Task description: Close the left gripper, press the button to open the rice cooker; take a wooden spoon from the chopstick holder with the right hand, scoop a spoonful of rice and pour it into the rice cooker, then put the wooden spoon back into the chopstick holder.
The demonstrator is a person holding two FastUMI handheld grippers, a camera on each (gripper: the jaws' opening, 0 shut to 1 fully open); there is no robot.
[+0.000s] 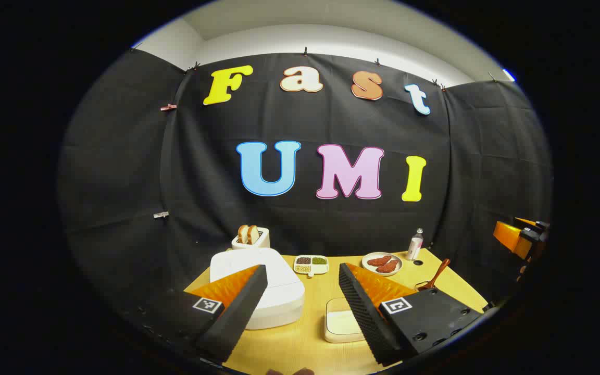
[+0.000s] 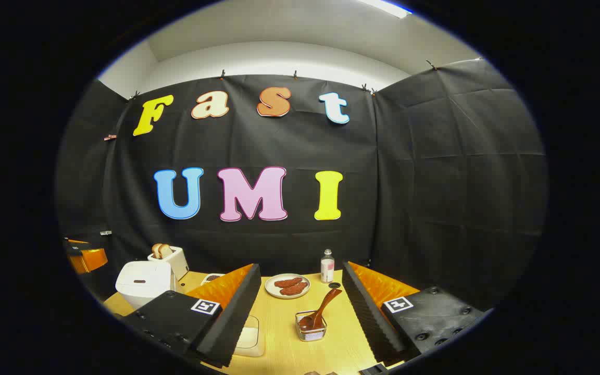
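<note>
The white rice cooker (image 1: 263,284) stands with its lid down at the table's left, just ahead of my left gripper (image 1: 302,267), which is open with nothing between its fingers. In the right gripper view the cooker (image 2: 141,281) is at the far left. A wooden spoon (image 2: 323,307) leans, bowl down, in a small clear chopstick holder (image 2: 311,329) directly ahead of my right gripper (image 2: 300,266), also open and holding nothing. A white square dish of rice (image 1: 341,325) lies near the table's front edge, partly hidden by a left finger. The spoon (image 1: 438,273) also shows in the left gripper view.
At the back of the yellow table (image 2: 279,317) stand a toaster with bread (image 1: 250,237), a divided dish of beans (image 1: 311,264), a plate of meat (image 2: 288,286) and a small bottle (image 2: 327,266). Black cloth walls the booth on three sides.
</note>
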